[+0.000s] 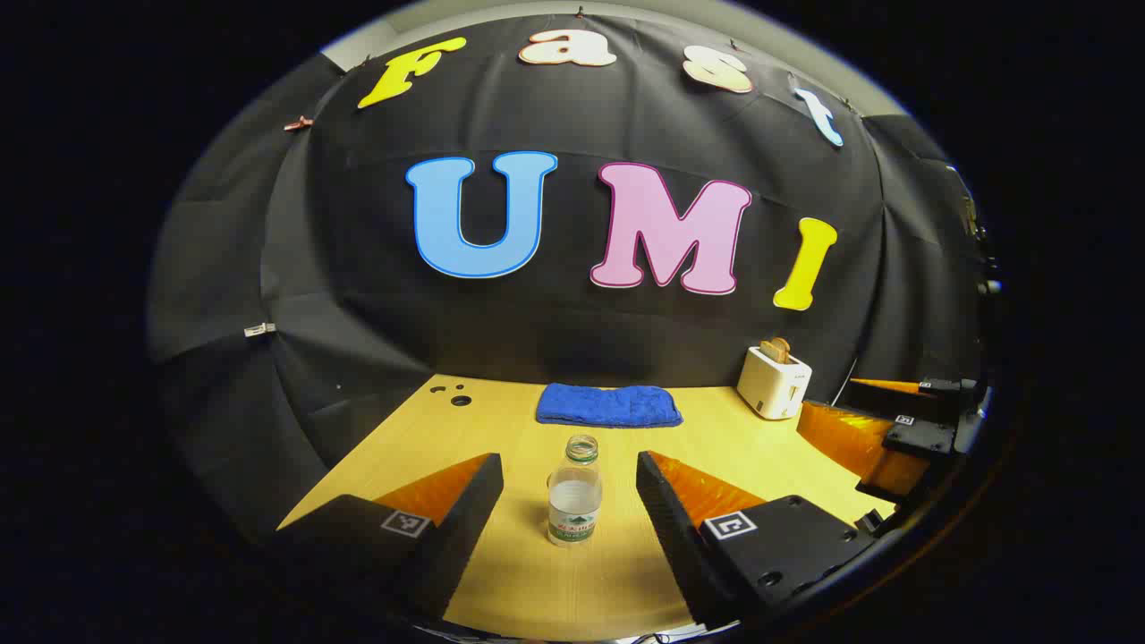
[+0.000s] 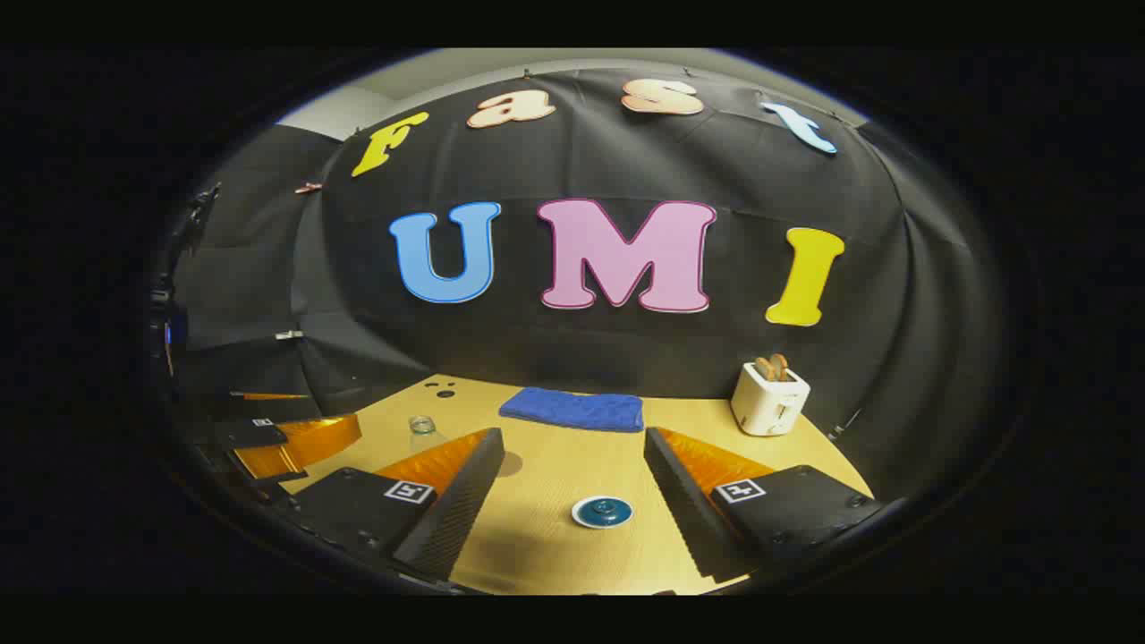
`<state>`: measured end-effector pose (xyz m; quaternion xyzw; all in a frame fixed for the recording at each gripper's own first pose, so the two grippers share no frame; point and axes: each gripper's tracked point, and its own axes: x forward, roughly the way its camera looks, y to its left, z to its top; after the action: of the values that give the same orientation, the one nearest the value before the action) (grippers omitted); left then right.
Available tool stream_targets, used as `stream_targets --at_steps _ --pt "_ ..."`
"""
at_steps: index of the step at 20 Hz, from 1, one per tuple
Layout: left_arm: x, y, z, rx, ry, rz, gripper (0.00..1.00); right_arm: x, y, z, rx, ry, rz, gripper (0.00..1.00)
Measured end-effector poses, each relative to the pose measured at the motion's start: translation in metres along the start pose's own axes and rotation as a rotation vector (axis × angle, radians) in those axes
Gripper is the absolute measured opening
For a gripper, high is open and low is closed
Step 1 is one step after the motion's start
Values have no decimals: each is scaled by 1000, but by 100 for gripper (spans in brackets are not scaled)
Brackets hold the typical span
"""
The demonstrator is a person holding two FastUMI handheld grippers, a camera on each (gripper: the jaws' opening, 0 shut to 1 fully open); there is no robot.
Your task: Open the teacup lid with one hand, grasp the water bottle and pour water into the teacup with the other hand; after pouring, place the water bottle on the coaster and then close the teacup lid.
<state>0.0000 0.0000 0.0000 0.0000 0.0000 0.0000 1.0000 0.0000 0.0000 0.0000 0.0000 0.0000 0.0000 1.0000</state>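
Observation:
A small clear water bottle (image 1: 573,496) with a green-and-white label and no cap stands upright on the wooden table (image 1: 572,581). It sits in line with the gap between my left gripper's fingers, and neither finger touches it. My left gripper (image 1: 569,465) is open. In the right gripper view a blue-lidded teacup (image 2: 602,512) with a white rim and a knob sits on the table, low between the spread fingers of my right gripper (image 2: 572,443), which is open and holds nothing. A round brownish patch, perhaps the coaster (image 2: 512,463), peeks out beside one finger.
A folded blue towel (image 1: 608,405) lies at the back of the table. A white toaster (image 1: 773,382) with bread in it stands at the back right. The right gripper (image 1: 894,429) shows at the left gripper view's right edge, the left gripper (image 2: 277,443) and the water bottle (image 2: 422,429) at the right gripper view's left.

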Motion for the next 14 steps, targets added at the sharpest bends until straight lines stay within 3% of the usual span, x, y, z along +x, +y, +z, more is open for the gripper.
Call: stream_targets --at_steps 7,14 --pt "10 -1 -2 38 2 -58 95 4 3 -4 1 15 -33 98" --pt "15 -3 -2 46 -1 -65 95 7 1 -8 14 29 -45 98"
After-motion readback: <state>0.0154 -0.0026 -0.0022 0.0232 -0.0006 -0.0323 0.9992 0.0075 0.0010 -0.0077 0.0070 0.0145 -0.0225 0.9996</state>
